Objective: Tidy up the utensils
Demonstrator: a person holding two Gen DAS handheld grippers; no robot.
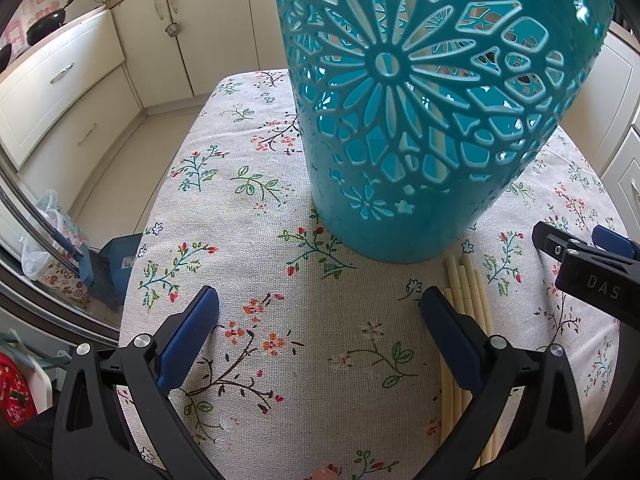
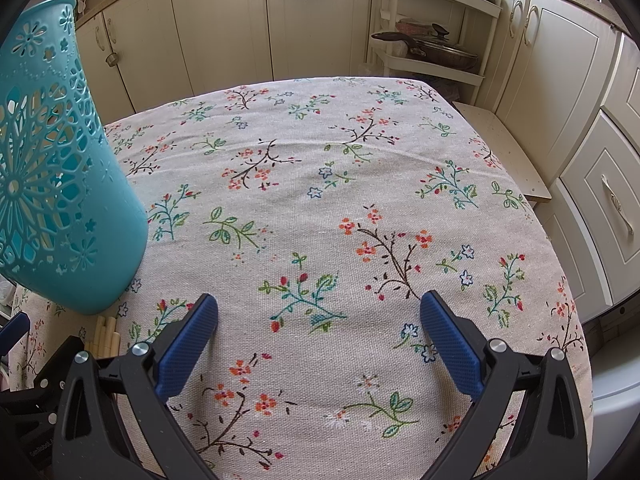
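Observation:
A tall teal cut-out utensil holder (image 1: 420, 100) stands upright on the floral tablecloth, just ahead of my left gripper (image 1: 320, 312). Pale sticks show through its holes. Several cream chopsticks (image 1: 468, 300) lie flat in a bundle in front of the holder, under my left gripper's right finger. My left gripper is open and empty. My right gripper (image 2: 320, 316) is open and empty over bare cloth; it also shows at the right edge of the left wrist view (image 1: 588, 264). In the right wrist view the holder (image 2: 60, 184) is at far left, with chopstick ends (image 2: 106, 332) below it.
The table (image 2: 320, 184) is covered by a floral cloth. Cream kitchen cabinets (image 2: 560, 92) surround it. A shelf rack with a lidded pan (image 2: 436, 52) stands beyond the far right corner. A broom and dustpan (image 1: 108, 268) lie on the floor left of the table.

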